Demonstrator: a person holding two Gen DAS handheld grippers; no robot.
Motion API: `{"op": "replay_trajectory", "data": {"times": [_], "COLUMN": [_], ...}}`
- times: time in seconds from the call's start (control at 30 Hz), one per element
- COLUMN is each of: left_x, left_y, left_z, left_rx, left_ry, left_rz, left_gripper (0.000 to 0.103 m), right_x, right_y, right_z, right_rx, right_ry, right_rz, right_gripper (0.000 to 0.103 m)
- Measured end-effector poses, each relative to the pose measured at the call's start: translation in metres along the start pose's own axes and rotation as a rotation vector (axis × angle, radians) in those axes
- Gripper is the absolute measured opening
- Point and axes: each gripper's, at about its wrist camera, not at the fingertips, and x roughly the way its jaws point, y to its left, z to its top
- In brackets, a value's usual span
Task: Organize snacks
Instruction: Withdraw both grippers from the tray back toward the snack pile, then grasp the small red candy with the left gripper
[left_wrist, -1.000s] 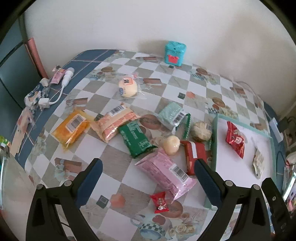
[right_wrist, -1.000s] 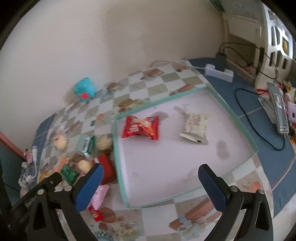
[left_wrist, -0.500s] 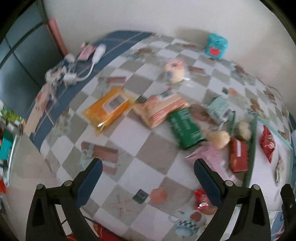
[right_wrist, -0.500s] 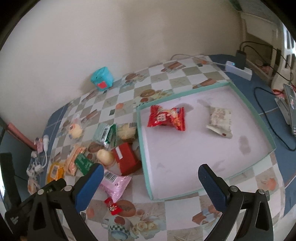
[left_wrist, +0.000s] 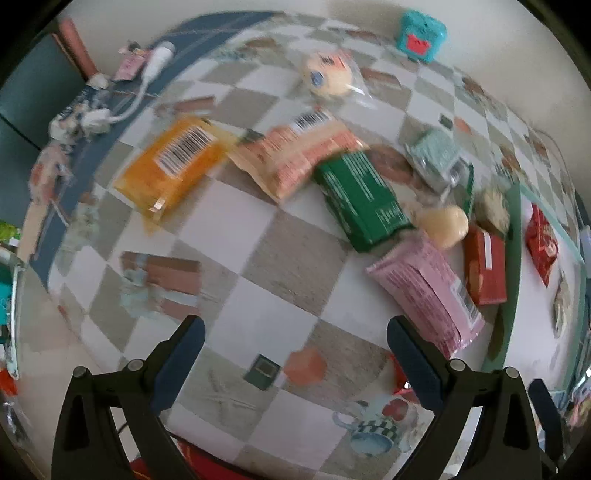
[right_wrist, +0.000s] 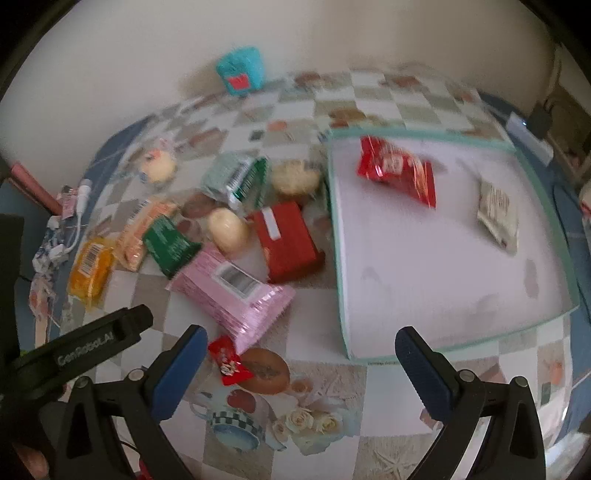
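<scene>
**Snacks beside a tray**

On the checkered tablecloth (right_wrist: 258, 306), loose snacks lie left of the white tray (right_wrist: 424, 258): a pink packet (right_wrist: 232, 291), red box (right_wrist: 288, 240), green packet (left_wrist: 362, 199), orange packet (left_wrist: 173, 166). The tray holds a red wrapper (right_wrist: 397, 173). Left gripper (left_wrist: 295, 354) and right gripper (right_wrist: 299, 362) hover with jaws wide apart, holding nothing.

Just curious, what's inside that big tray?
The tray holds two snacks lying apart: a red packet and a pale packet. Nothing hides its floor.
</scene>
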Motion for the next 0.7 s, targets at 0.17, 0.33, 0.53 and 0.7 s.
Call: {"op": "replay_trajectory", "data": {"times": [0.17,0.33,0.53,0.7], "left_x": [0.018,0.025,0.025,0.026], "left_y": [-0.011,-0.015,-0.036,-0.054], "left_z": [-0.004,-0.009,-0.016,-0.022], "left_rx": [0.027,0.020,0.102,0.160], "left_ry": [0.071,0.110,0.117,0.130], "left_rz": [-0.016,-0.075,-0.059,-0.064], "left_gripper": [0.099,0.099,0.099,0.096], "right_x": [0.011,0.004,-0.002,-0.002], "right_y": [-0.013,-0.025,-0.047,-0.054], "right_z": [-0.001,0.001,0.005,0.005], "right_rx": [0.045,0.087,0.166,0.193], "right_ry": [0.055,0.038,0.035,0.045], "right_rz": [-0.024,-0.062,-0.093,-0.088], "right_gripper": [0.101,0.101,0.101,0.101]}}
